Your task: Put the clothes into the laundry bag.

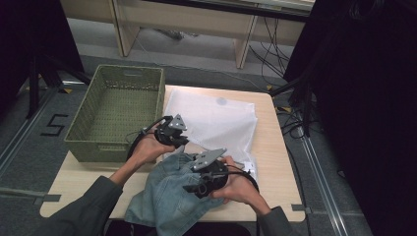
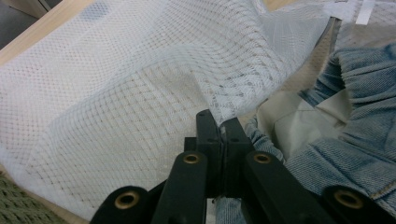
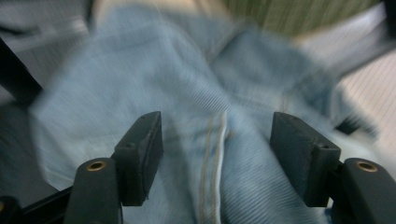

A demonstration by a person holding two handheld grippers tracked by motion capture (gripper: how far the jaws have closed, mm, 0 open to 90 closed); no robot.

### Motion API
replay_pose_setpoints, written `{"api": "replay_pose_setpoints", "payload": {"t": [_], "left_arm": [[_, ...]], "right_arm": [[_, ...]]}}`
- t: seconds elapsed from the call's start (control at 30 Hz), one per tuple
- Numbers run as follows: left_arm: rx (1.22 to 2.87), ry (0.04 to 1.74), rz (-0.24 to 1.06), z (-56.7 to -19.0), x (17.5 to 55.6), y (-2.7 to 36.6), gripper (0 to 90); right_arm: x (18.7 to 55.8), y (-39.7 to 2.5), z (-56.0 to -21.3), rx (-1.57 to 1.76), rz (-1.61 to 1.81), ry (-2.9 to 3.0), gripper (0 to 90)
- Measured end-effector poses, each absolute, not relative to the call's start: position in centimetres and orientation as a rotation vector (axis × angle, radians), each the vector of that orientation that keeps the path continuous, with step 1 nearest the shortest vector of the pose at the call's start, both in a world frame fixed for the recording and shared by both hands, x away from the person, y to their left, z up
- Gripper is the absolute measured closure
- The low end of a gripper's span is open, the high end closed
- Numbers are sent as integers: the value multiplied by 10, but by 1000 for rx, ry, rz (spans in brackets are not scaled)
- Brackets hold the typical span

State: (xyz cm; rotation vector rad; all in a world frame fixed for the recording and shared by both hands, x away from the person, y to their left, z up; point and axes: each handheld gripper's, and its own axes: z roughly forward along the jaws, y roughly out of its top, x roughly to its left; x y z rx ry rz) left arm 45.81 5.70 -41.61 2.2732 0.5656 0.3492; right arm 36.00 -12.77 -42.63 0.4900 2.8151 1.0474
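A white mesh laundry bag point(image 1: 216, 120) lies flat on the wooden table point(image 1: 275, 162). My left gripper point(image 1: 178, 141) is shut on the bag's near edge point(image 2: 219, 109), lifting the mesh point(image 2: 116, 93) into a fold. A light blue denim garment point(image 1: 167, 196) is bunched at the table's front, partly at the bag's opening point(image 2: 355, 135). My right gripper point(image 1: 194, 188) is over the denim, open, its jaws standing wide on either side of a stitched seam point(image 3: 212, 163). The right gripper view is blurred.
A green woven basket point(image 1: 118, 110) stands at the table's left side, beside the bag. Beyond the table are wooden furniture legs point(image 1: 243, 44), floor cables and black stands on both sides.
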Motion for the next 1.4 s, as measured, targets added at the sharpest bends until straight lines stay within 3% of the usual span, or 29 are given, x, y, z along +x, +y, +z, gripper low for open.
{"api": "replay_pose_setpoints", "payload": {"t": [0.03, 0.07, 0.17, 0.53, 0.63, 0.97, 1.23, 1.4], "left_arm": [[2274, 567, 346, -416, 458, 57, 882], [2280, 553, 346, -416, 459, 58, 883], [2280, 551, 329, -416, 459, 59, 884], [2274, 519, 295, -409, 454, 57, 886], [2270, 518, 294, -407, 453, 56, 886], [2280, 505, 294, -408, 453, 56, 884], [2258, 538, 278, -407, 458, 61, 883], [2250, 553, 269, -407, 458, 61, 883]], "right_arm": [[360, -126, -432, 493, 1006, 2819, 402], [361, -124, -441, 517, 969, 2831, 530], [363, -124, -449, 465, 918, 2850, 759], [394, -165, -401, 725, 985, 2497, 849], [408, -177, -401, 805, 931, 2435, 851], [435, -187, -461, 969, 721, 2471, 819], [416, -190, -414, 956, 931, 2449, 520], [392, -178, -381, 842, 1125, 2486, 454]]}}
